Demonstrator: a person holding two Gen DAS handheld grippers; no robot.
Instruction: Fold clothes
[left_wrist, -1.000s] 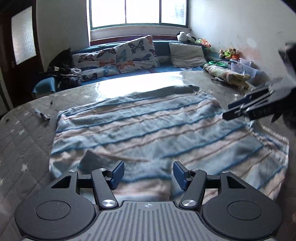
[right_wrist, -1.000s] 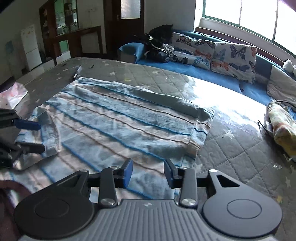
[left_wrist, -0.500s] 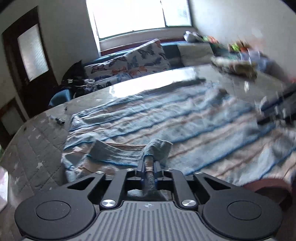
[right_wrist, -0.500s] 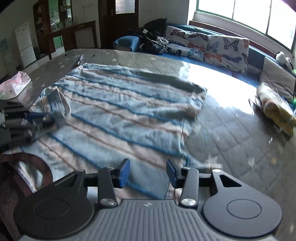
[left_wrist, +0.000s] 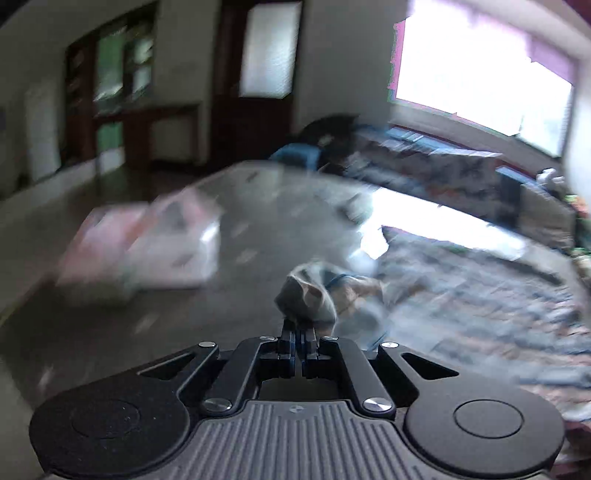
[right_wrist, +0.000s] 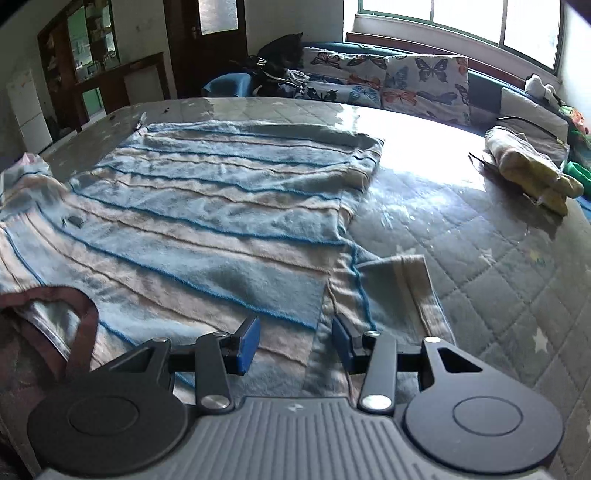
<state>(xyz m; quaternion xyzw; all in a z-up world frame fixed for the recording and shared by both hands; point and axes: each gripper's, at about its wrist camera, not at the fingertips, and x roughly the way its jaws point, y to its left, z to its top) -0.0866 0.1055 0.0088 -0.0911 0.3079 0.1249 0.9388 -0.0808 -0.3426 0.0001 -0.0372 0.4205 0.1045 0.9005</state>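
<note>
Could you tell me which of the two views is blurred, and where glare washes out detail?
Left wrist view: heavy motion blur; only the left tool, shut on a bunched corner of the striped garment, is sharp; the window is blown out. Right wrist view: sharp; window glare whitens the quilted mattress; right tool open.

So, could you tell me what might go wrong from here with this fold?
1. The left hand-held gripper is shut on only a small bunch of the striped garment; the fabric could slip free.
2. The right hand-held gripper is open above the sleeve, so a one-sided pull may skew the fold.
3. The left view is blurred; placement may be imprecise.
</note>
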